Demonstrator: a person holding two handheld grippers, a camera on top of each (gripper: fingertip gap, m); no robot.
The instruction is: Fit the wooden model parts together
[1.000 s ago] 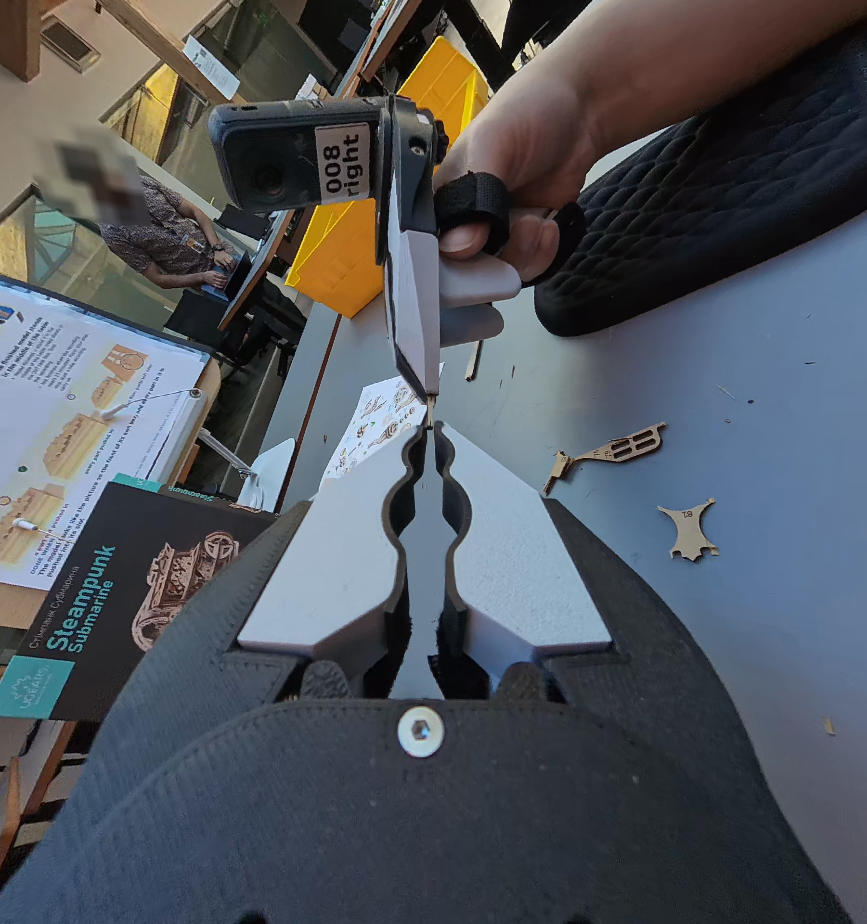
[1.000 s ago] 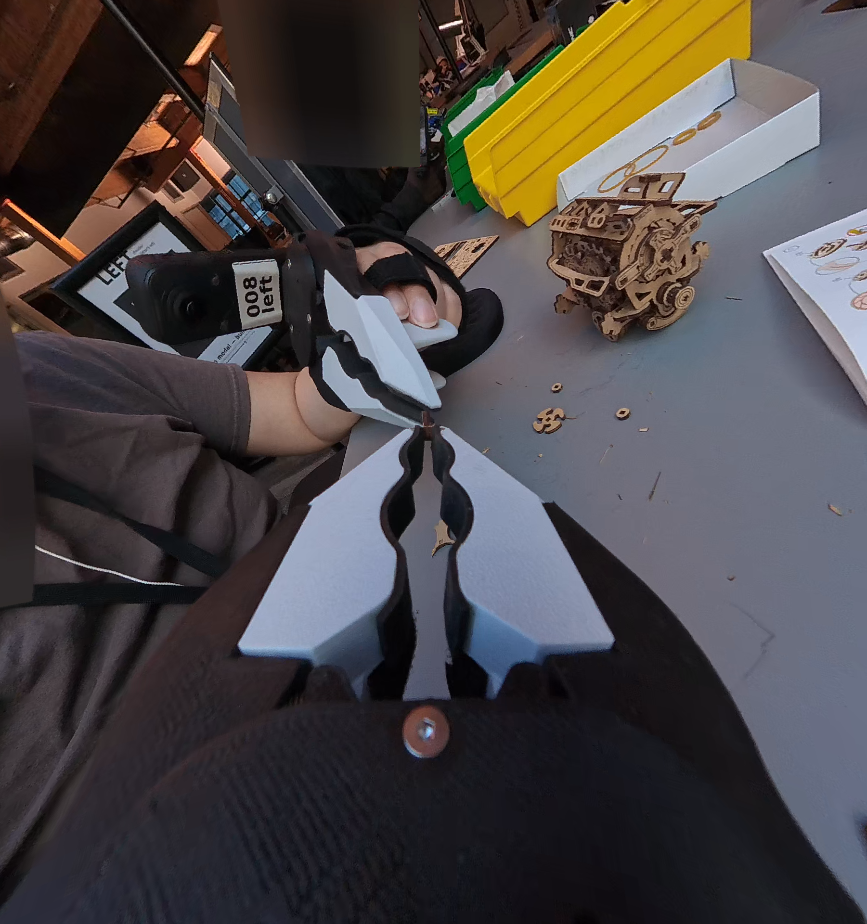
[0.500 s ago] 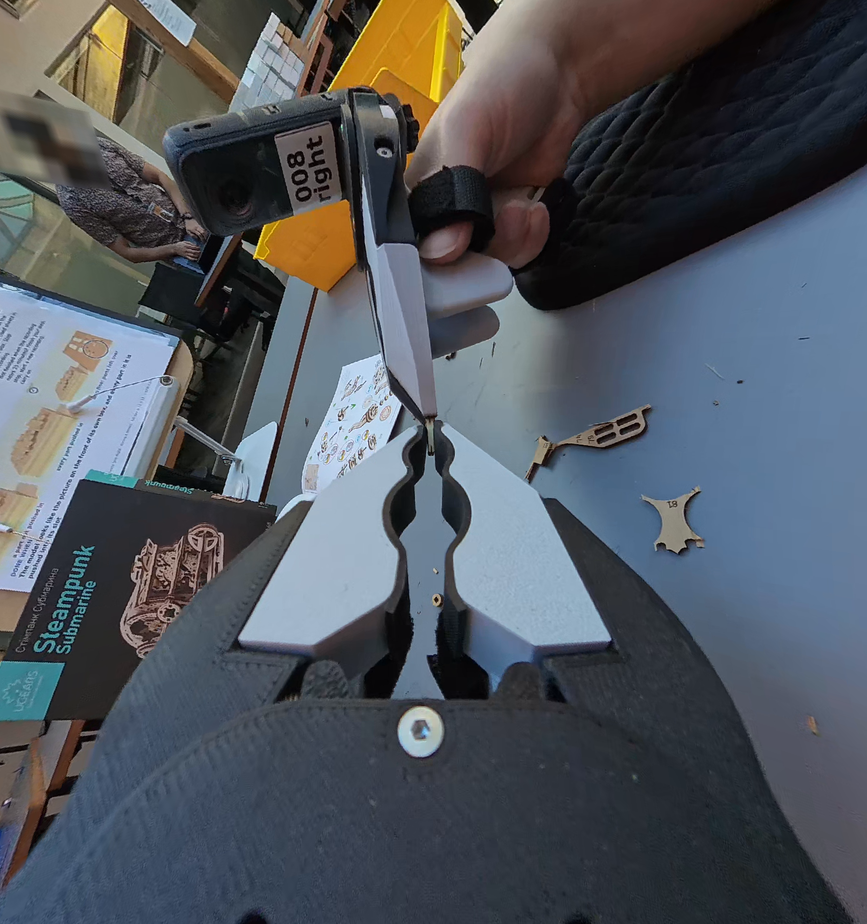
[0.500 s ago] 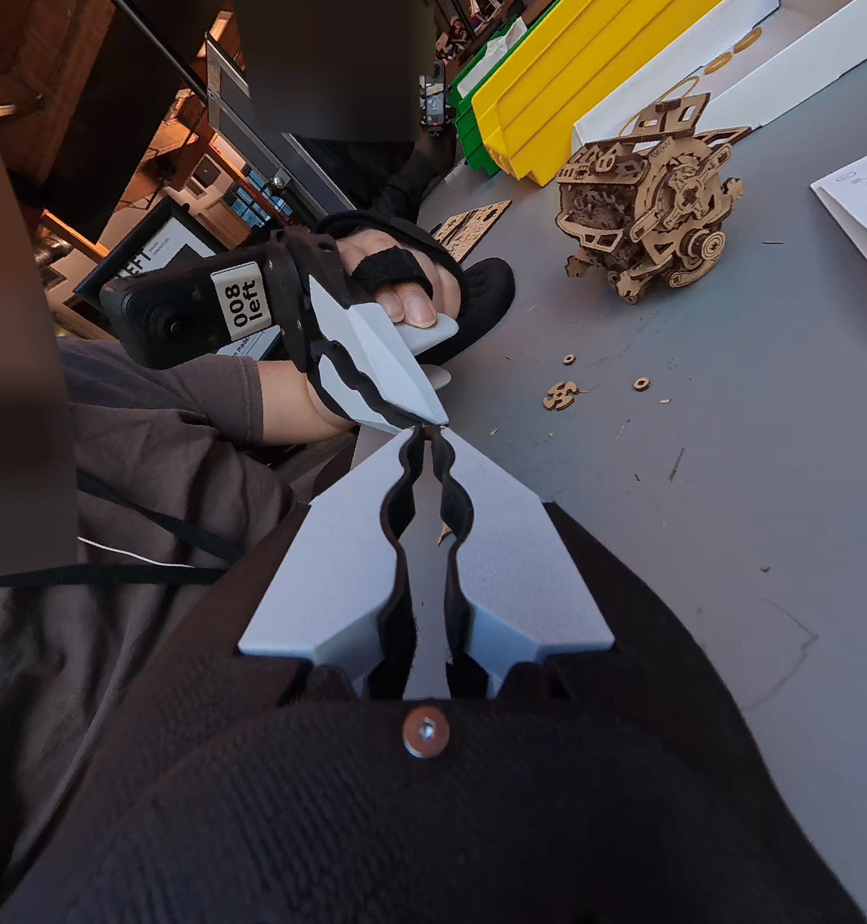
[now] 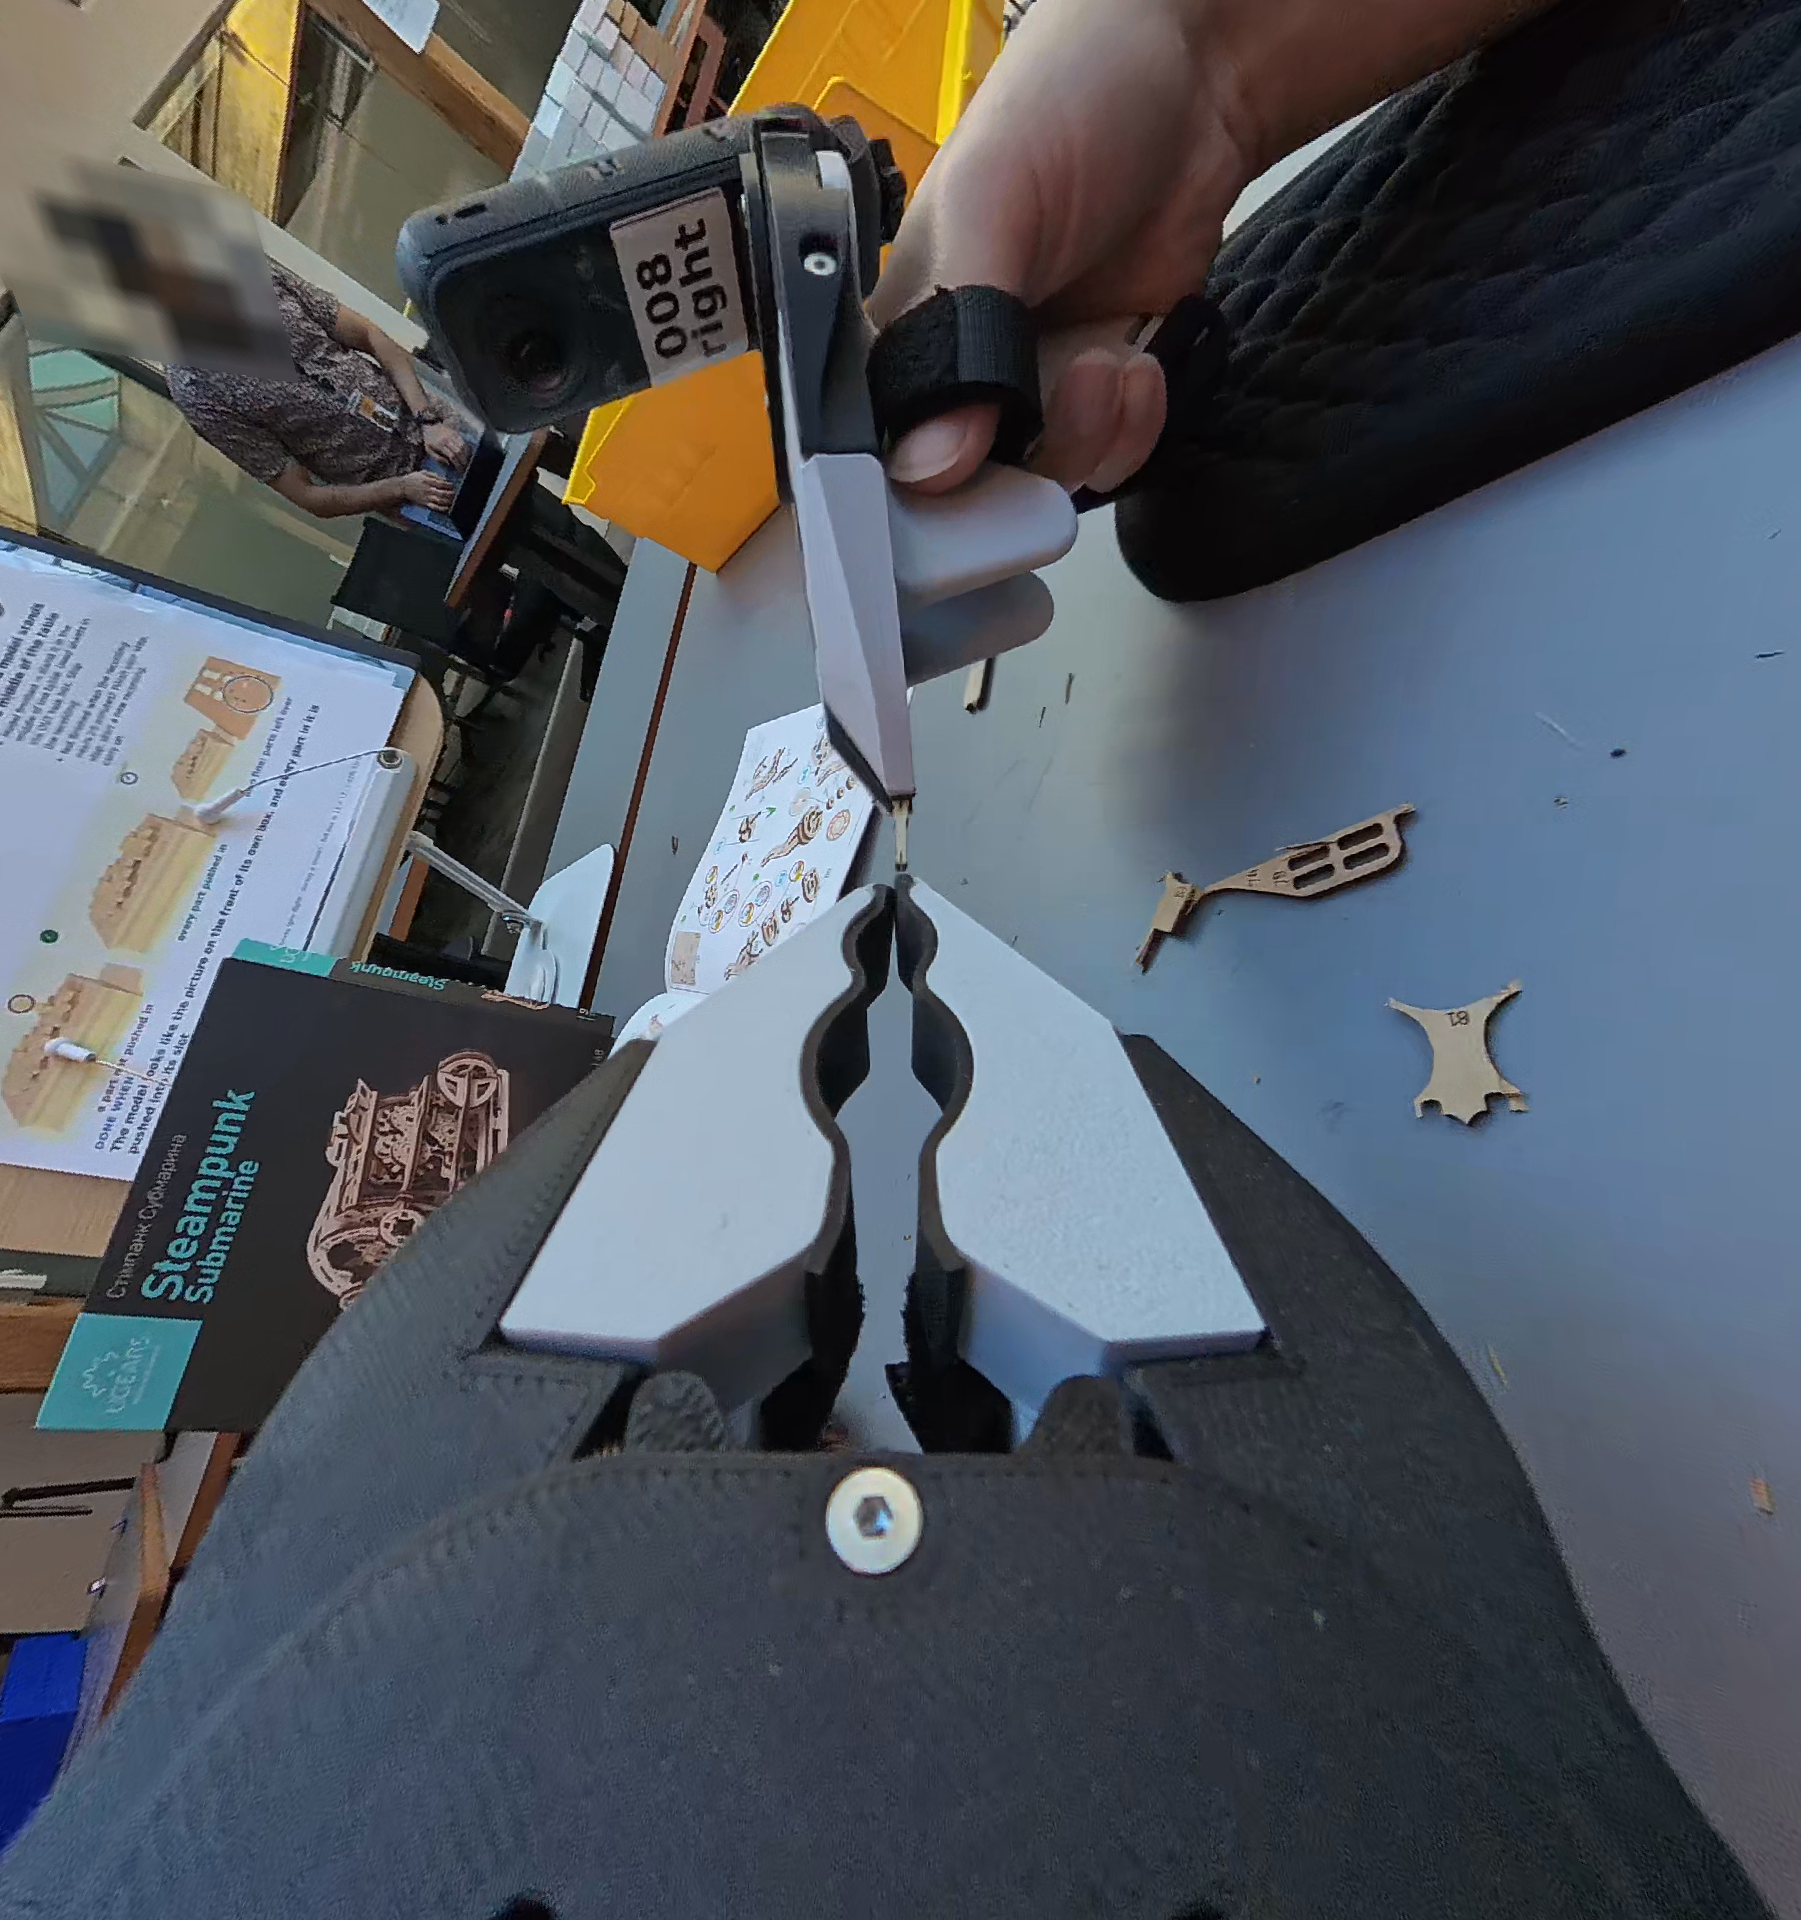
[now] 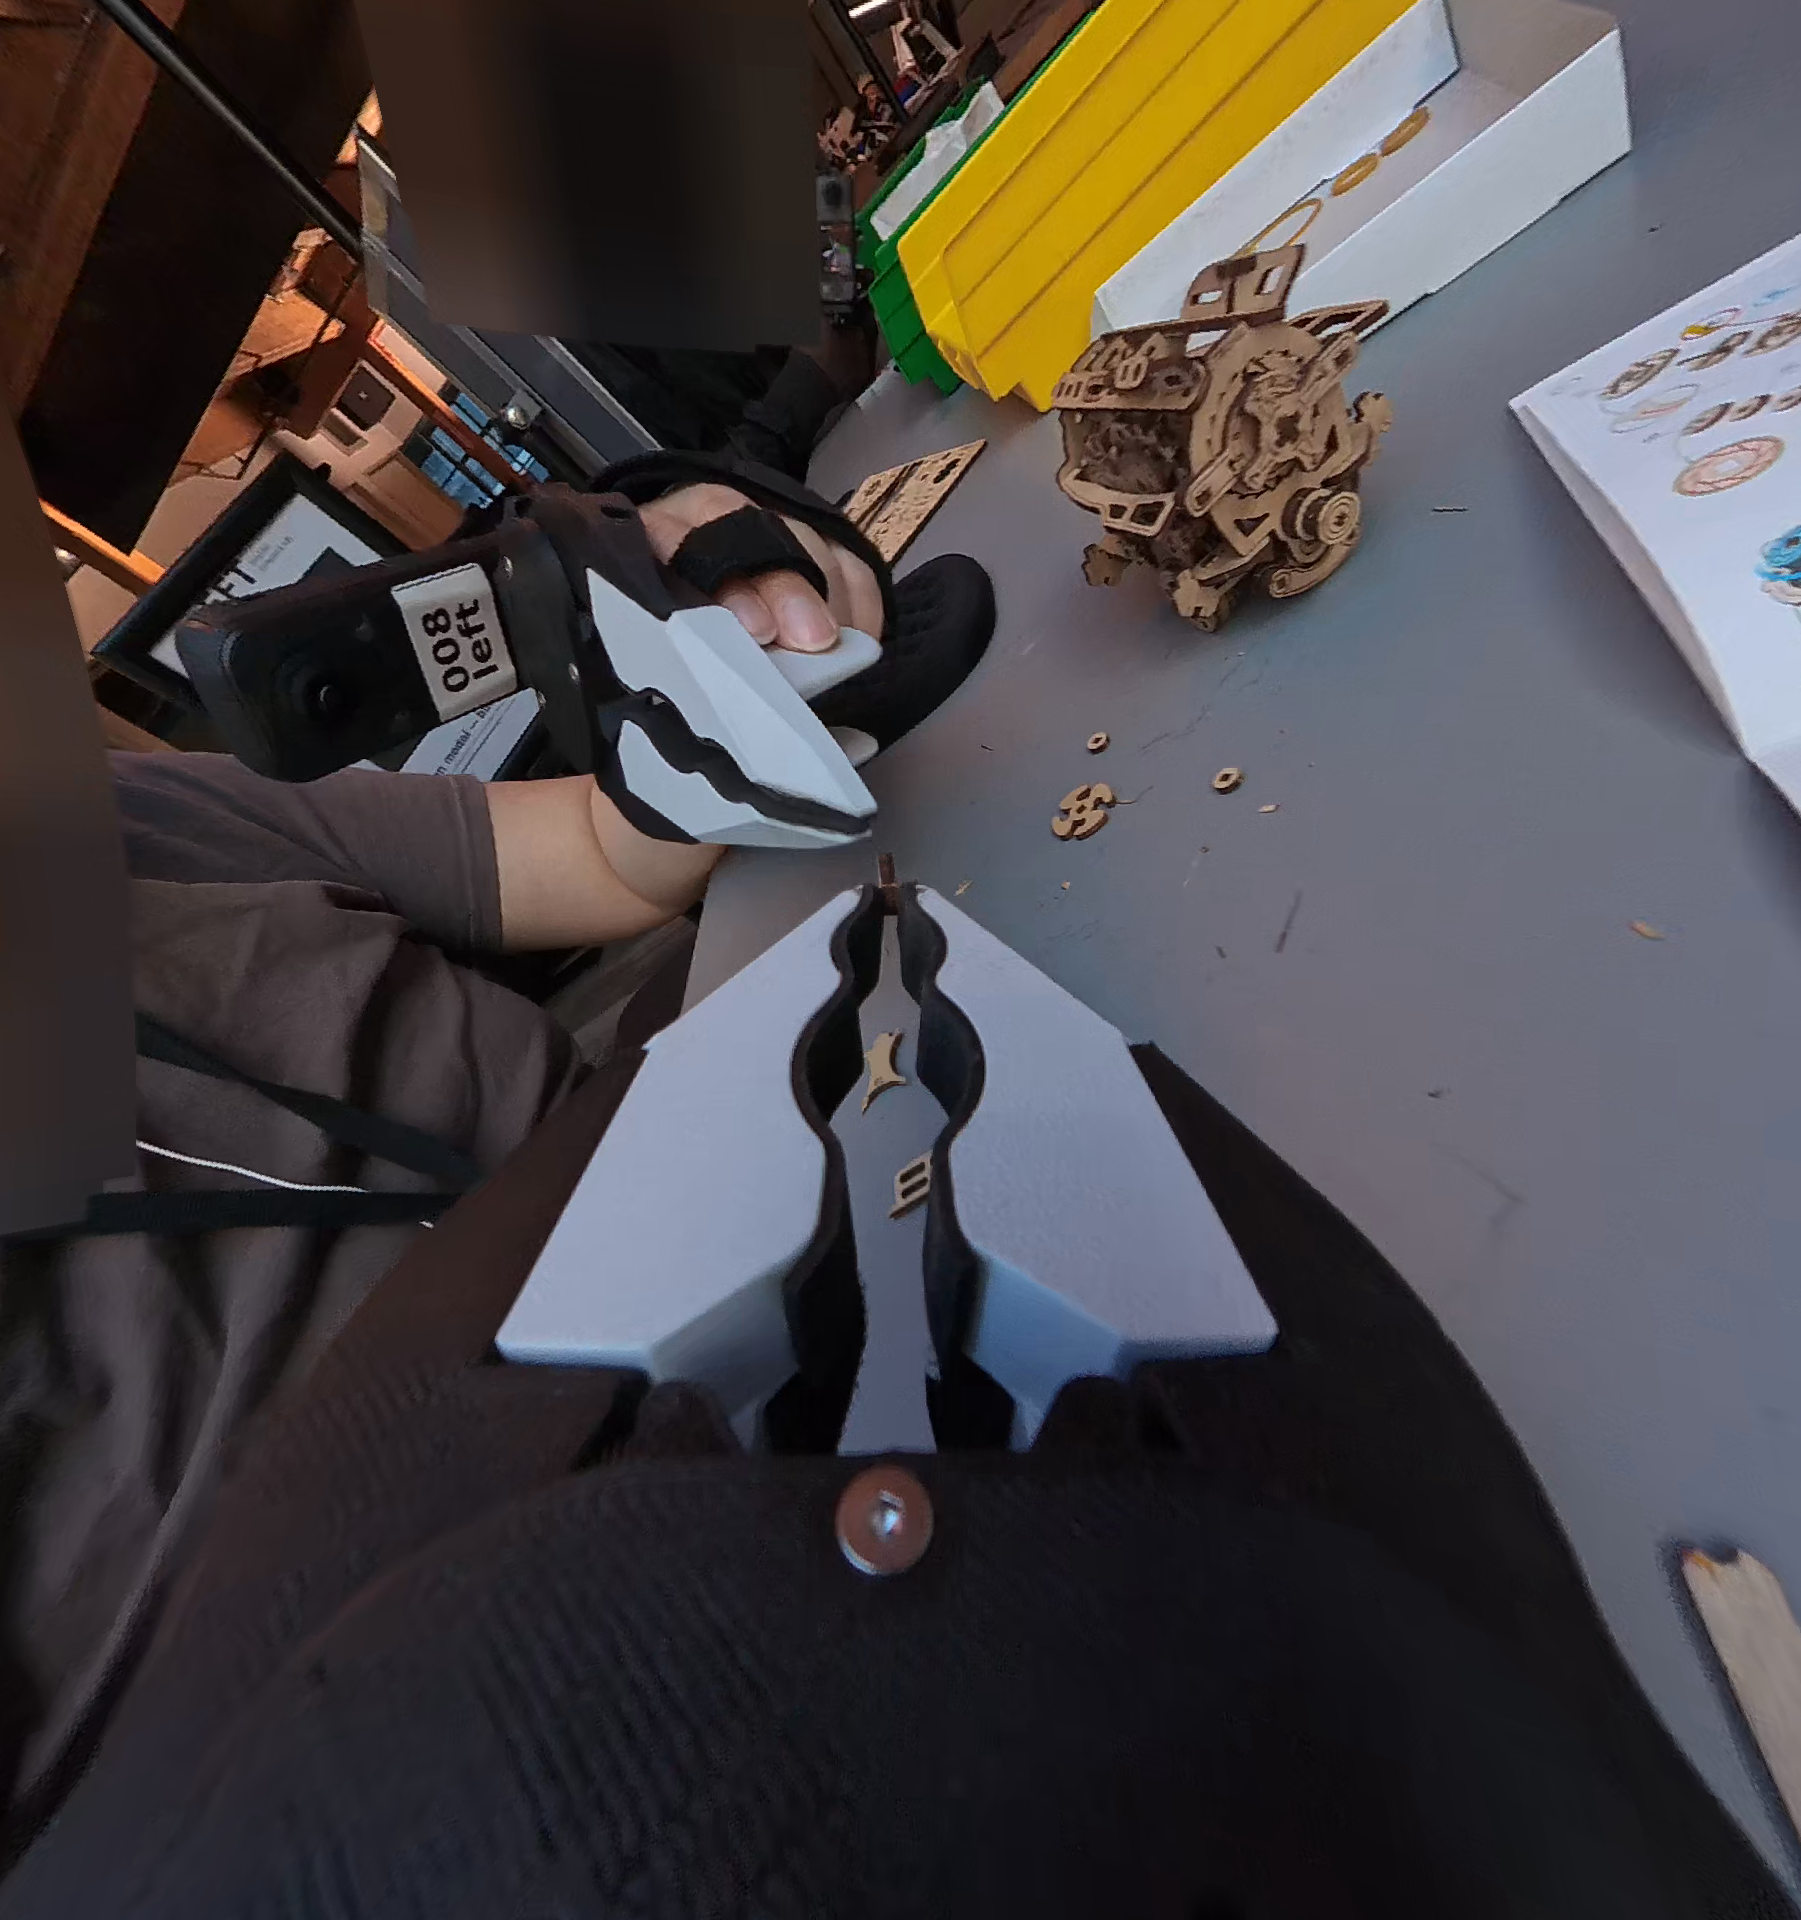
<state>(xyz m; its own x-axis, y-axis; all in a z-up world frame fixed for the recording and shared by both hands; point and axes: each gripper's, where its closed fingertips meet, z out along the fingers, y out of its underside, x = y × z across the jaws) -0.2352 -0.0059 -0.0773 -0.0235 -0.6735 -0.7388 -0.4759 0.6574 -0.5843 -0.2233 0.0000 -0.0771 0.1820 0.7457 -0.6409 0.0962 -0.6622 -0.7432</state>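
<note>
My right gripper (image 6: pixel 888 896) is shut on a tiny wooden peg (image 6: pixel 885 868) that sticks out past its tips. In the left wrist view the right gripper (image 5: pixel 901 795) points down, with the peg (image 5: pixel 903 836) hanging just above my left gripper (image 5: pixel 896 891). The left gripper is shut with nothing visible in it and also shows in the right wrist view (image 6: pixel 860 821), a short gap from the peg. The part-built wooden model (image 6: pixel 1218 457) stands farther back on the grey table (image 6: pixel 1395 935).
Loose flat wooden parts (image 5: pixel 1291 873) (image 5: pixel 1462 1055) and a small gear piece (image 6: pixel 1081 810) lie on the table. An instruction booklet (image 6: pixel 1727 499), a white box (image 6: pixel 1395 208), yellow bins (image 6: pixel 1083 187), a wooden parts sheet (image 6: pixel 911 504) and a black pad (image 5: pixel 1498 260) surround them. The kit box (image 5: pixel 283 1174) is at the left. Only a small space, under 4 cm, lies between the two pairs of fingers.
The two grippers' tips were together on the peg. They have now drawn apart: the peg stays in the right gripper and the left tips are off it.
</note>
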